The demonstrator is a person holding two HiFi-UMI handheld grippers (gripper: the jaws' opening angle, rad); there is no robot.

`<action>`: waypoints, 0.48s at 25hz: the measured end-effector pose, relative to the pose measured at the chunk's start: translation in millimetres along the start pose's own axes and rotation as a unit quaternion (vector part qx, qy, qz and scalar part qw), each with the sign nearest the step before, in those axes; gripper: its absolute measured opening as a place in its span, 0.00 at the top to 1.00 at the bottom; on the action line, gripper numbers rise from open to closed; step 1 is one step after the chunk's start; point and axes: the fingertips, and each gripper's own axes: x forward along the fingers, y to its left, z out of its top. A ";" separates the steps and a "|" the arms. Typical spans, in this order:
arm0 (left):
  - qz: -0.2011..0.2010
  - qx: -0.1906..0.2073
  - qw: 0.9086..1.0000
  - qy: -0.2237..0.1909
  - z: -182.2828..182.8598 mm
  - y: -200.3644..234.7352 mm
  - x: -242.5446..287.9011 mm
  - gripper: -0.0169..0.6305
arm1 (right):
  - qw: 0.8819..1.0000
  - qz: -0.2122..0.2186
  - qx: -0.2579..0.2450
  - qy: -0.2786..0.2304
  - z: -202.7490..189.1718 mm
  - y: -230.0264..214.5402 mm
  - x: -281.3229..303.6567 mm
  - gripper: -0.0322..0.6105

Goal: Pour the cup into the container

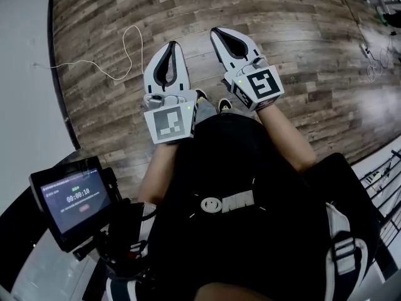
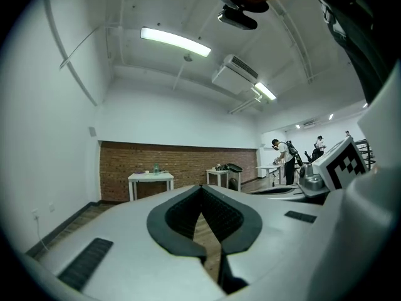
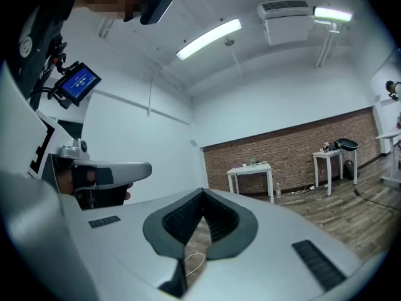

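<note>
Cup was nowhere ahead of tools. Left tool [image 1: 171,44] and right tool [image 1: 217,31] were squeezed together, empty, held out over floor [image 1: 282,17], likely because work had not started.

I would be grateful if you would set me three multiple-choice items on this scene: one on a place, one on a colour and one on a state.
1. Where does the white cable lie?
A) on the wood floor
B) on a shelf
C) on a chair

2. What colour is the far wall behind the white tables?
A) green
B) red-brown brick
C) black

3. How do the left gripper and right gripper stand?
A) both wide open
B) both shut on a cup
C) both shut, nothing between the jaws

Answers:
1 A, it loops over the floorboards beside the left gripper.
2 B, brick shows in both gripper views.
3 C, each gripper view shows its pads meeting, with only floor beyond.
</note>
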 end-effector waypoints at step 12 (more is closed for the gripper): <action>-0.014 -0.007 1.000 0.003 2.2 35.2 48.9 0.98 | 1.000 -0.021 -0.011 0.008 7.3 -27.5 43.0 0.95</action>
